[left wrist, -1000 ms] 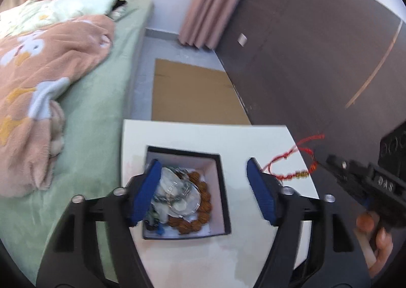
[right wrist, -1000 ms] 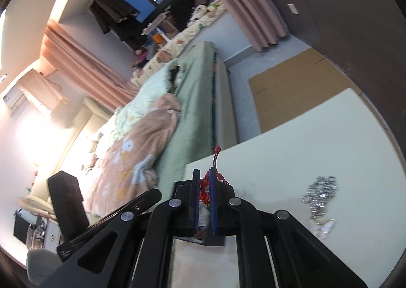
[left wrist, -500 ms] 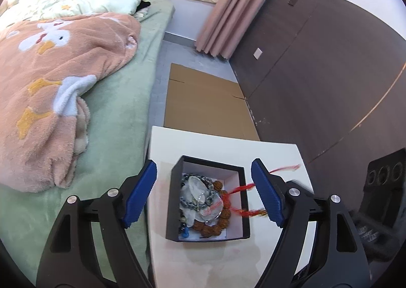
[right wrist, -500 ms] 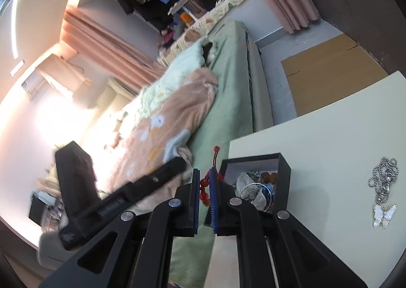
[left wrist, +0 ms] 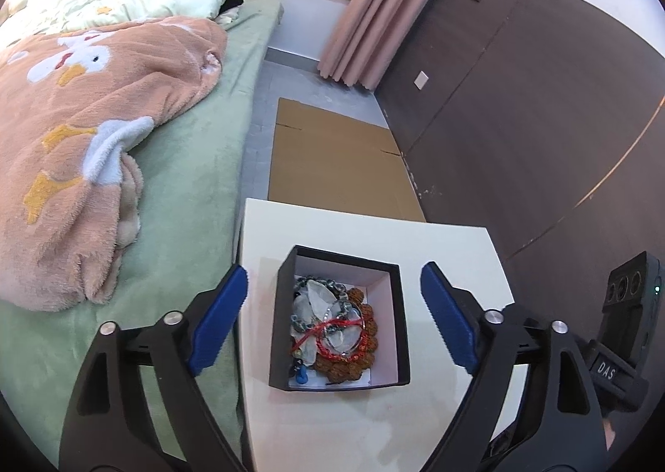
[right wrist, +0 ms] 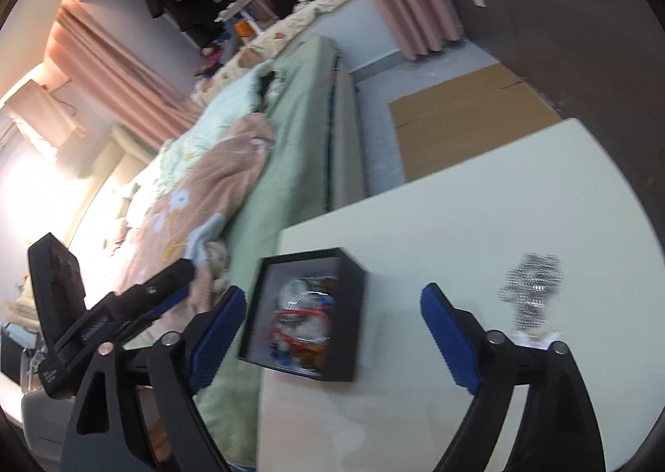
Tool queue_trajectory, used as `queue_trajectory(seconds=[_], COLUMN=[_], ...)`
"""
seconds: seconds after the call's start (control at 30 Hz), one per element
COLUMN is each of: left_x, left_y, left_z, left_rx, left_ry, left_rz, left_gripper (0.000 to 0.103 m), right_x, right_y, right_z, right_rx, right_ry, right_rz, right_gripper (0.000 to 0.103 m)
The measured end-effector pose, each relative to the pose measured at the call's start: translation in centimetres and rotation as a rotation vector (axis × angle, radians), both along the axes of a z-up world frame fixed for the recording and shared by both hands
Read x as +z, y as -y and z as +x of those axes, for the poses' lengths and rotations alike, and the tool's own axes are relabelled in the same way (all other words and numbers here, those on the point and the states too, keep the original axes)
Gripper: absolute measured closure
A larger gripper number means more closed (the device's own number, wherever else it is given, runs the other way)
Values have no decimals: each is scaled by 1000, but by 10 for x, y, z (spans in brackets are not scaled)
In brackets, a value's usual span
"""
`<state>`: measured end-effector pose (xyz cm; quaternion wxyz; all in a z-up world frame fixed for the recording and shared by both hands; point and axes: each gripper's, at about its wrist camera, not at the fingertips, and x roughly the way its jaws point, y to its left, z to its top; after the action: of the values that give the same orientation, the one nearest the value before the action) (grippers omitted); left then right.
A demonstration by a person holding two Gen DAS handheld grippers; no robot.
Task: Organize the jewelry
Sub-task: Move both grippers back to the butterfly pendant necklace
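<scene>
White bench [left wrist: 449,247] beside bed [left wrist: 199,222]. Black box [left wrist: 286,330] between left fingers [left wrist: 220,318], red bracelet [left wrist: 341,347] inside. Both pairs opening, empty. Next: silver necklace [right wrist: 532,289], beyond right fingers [right wrist: 444,326].

black box [left wrist: 341,378] with white lining, red cord bracelet [left wrist: 338,337], brown beads [left wrist: 365,351], peach blanket [left wrist: 83,139] with white and yellow ducks, green sheet [left wrist: 187,231].

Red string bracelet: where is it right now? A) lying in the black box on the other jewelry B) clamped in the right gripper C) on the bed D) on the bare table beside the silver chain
A: the red string bracelet lies inside the black box on the other pieces, no gripper touching it.
</scene>
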<state>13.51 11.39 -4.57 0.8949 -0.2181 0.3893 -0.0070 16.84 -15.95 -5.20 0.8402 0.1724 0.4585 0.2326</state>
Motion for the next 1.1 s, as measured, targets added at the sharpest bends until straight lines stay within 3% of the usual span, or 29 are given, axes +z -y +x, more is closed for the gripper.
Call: queue_trajectory(seconds=[0.23,0.57,1.1], left_x=[0,-6,-33], left_y=[28,74,175], left_z=[5,15,23], left_rx=[-51,-132,-282], left_ry=[0,-8,-49], left_rz=[44,65,149], left_gripper=[9,9,9], right_x=[-3,-17,-25], right_y=[35,79,147], right_z=[2,6,6], right_rx=[-40,-80,-146], right_ry=[-33,-105,-139], right_rz=[-52,-82,-133], right_gripper=[8,7,8])
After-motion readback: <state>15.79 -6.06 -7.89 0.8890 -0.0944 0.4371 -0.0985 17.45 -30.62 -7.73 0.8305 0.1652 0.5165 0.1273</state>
